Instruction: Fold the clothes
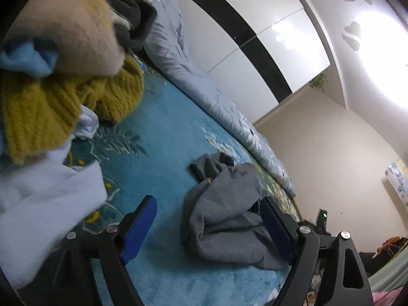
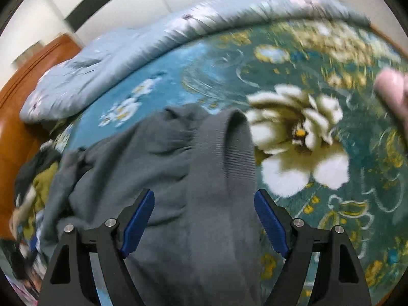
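While awaiting folding, grey garment (image 2: 193, 178) lies crumpled on blanket (image 2: 331, 178); left gripper (image 1: 206, 227) and right gripper (image 2: 204, 219) both spread apart, gripping nothing.

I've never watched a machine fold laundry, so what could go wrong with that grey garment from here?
The grey garment lies crumpled on the floral blanket, so the open right gripper may pinch several layers at once. The open left gripper has one finger right at the bunched cloth and could snag it. The pile of clothes sits close, so a sweep might drag the mustard knit along.
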`<control>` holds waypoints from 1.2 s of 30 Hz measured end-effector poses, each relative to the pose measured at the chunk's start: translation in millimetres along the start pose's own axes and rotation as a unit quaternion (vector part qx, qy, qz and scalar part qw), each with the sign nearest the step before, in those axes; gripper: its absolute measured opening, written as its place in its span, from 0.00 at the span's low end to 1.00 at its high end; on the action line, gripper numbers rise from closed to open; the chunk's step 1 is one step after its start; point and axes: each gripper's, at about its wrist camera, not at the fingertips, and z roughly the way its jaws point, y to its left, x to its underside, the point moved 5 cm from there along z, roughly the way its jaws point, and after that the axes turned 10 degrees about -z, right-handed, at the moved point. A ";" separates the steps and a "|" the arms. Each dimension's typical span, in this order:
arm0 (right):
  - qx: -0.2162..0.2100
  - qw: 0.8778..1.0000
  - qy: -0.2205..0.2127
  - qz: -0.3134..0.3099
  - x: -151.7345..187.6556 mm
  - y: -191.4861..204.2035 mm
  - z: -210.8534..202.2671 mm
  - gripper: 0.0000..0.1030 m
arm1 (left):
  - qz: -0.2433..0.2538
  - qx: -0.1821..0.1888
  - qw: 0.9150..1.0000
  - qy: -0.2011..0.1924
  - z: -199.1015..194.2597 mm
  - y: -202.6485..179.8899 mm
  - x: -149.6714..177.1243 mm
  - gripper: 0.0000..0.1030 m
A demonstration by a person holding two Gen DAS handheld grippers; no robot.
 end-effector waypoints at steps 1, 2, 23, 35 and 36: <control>-0.013 1.000 0.009 0.015 -0.4 -3.9 8.9 0.79 | 0.003 -0.002 1.000 0.007 3.4 -0.7 2.5 0.83; -0.021 0.999 0.014 0.024 -0.6 -5.3 15.8 0.82 | 0.004 -0.003 1.000 0.013 6.1 -1.3 4.4 0.83; 0.046 0.998 -0.022 -0.032 -52.8 51.7 3.2 0.04 | 0.015 0.006 0.999 0.041 15.0 -18.9 13.7 0.83; 0.115 0.984 -0.131 -0.032 -115.4 25.3 -89.1 0.04 | 0.020 0.003 0.998 0.053 27.4 -26.2 13.8 0.83; 0.125 0.982 -0.136 -0.032 -118.2 21.5 -92.4 0.04 | 0.021 0.003 0.998 0.055 29.8 -27.0 13.8 0.83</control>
